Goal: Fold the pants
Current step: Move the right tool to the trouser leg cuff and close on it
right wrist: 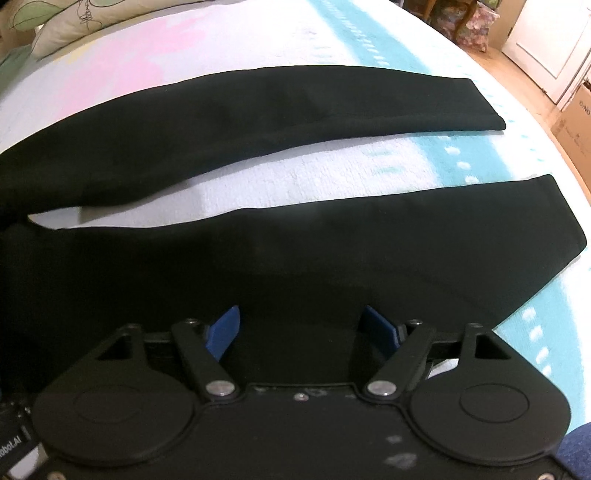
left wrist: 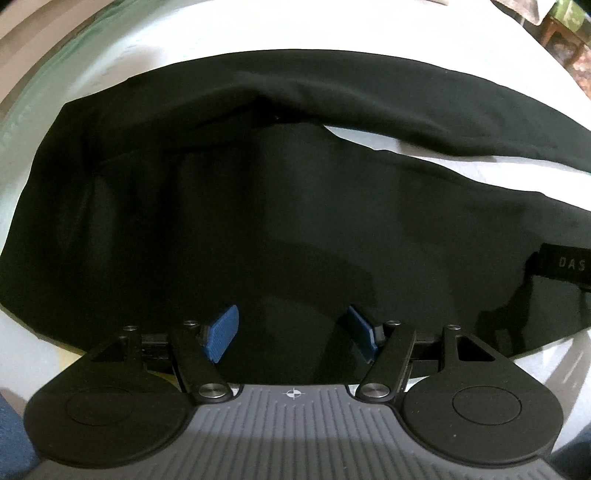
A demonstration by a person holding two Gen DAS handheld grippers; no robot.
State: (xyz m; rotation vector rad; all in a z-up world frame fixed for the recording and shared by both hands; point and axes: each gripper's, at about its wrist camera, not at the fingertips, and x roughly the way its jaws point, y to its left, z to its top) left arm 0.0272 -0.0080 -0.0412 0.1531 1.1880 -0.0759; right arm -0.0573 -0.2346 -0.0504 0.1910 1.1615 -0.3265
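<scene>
Black pants [left wrist: 258,206] lie flat on the bed, waist to the left, both legs running right. In the right wrist view the far leg [right wrist: 295,107] and near leg [right wrist: 369,251] lie apart with a strip of sheet between them. My left gripper [left wrist: 291,332] is open, its blue pads over the near edge of the seat area. My right gripper [right wrist: 306,332] is open over the near edge of the near leg. Neither holds cloth.
The bed sheet [right wrist: 258,48] is white with pink and turquoise patches. A leaf-print pillow [right wrist: 74,22] lies at the far left. A cardboard box [right wrist: 576,122] and a door stand beyond the bed's right edge. The other gripper's black body [left wrist: 561,269] shows at right.
</scene>
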